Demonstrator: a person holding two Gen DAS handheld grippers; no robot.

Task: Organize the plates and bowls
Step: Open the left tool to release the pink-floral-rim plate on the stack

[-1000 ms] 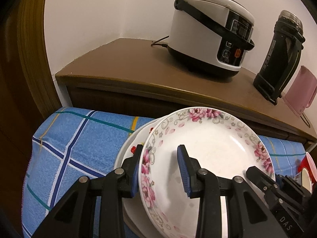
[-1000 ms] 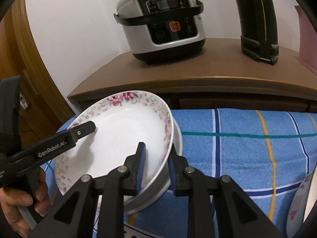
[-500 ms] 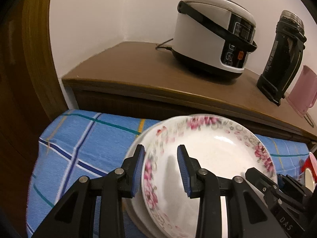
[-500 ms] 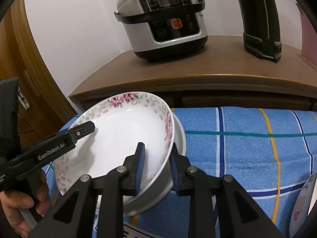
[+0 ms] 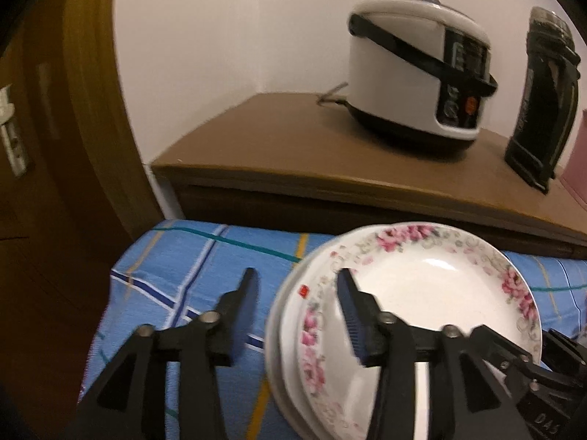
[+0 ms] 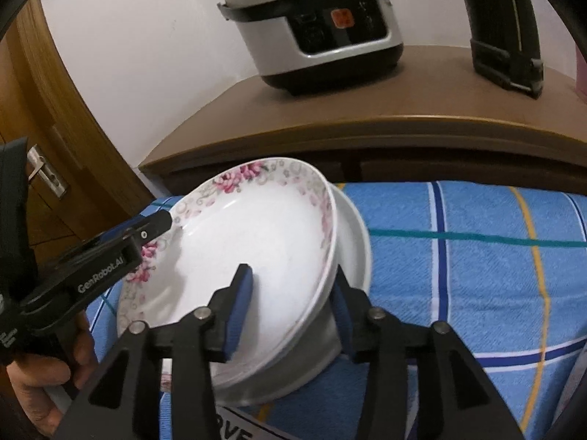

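A white plate with pink flowers on its rim (image 5: 422, 293) (image 6: 264, 234) lies on top of a plain white plate (image 5: 282, 315) (image 6: 352, 242) on the blue checked cloth. My left gripper (image 5: 297, 315) is open; its jaws stand wide apart on either side of the stack's left rim, apart from it. It also shows in the right wrist view (image 6: 161, 220). My right gripper (image 6: 293, 304) is open, its jaws standing on either side of the stack's right rim. Its body shows at the lower right of the left wrist view (image 5: 532, 366).
A brown wooden counter (image 5: 293, 154) stands behind the table with a rice cooker (image 5: 414, 69) (image 6: 315, 25) and a black upright appliance (image 5: 539, 91) (image 6: 502, 29). A wooden door (image 5: 33, 183) is at the left. The blue cloth (image 6: 477, 256) stretches to the right.
Both grippers have opened and let go of the flowered plate's rim. The plate has settled flat on the plain plate. The left gripper has drawn back a little.
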